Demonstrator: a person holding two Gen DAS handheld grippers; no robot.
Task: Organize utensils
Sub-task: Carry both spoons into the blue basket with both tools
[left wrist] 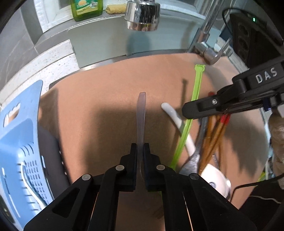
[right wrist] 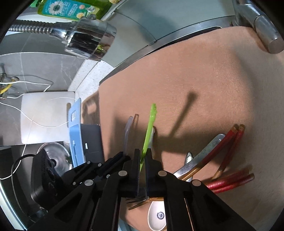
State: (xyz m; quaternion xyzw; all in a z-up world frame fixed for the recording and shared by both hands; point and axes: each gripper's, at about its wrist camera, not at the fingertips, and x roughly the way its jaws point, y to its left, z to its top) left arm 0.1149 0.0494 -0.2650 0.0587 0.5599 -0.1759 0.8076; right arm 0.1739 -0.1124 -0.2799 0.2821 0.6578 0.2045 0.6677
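Over the bare brown mat (left wrist: pixel 106 110), each hand-held gripper clamps one handle: left translucent (left wrist: pixel 141 120), right green (right wrist: pixel 148 131).

Our grippers are matte black: the left gripper (left wrist: pixel 140 151) shows grey round pivot pins, the right gripper (right wrist: pixel 141 156) a ribbed pad (its side reads "DAS" in white).

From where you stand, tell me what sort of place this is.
Most likely a kitchen sink area: a chrome faucet head hangs over the counter, a green dish soap bottle sits on the ledge, and chopsticks and spoons lie on a brown mat.
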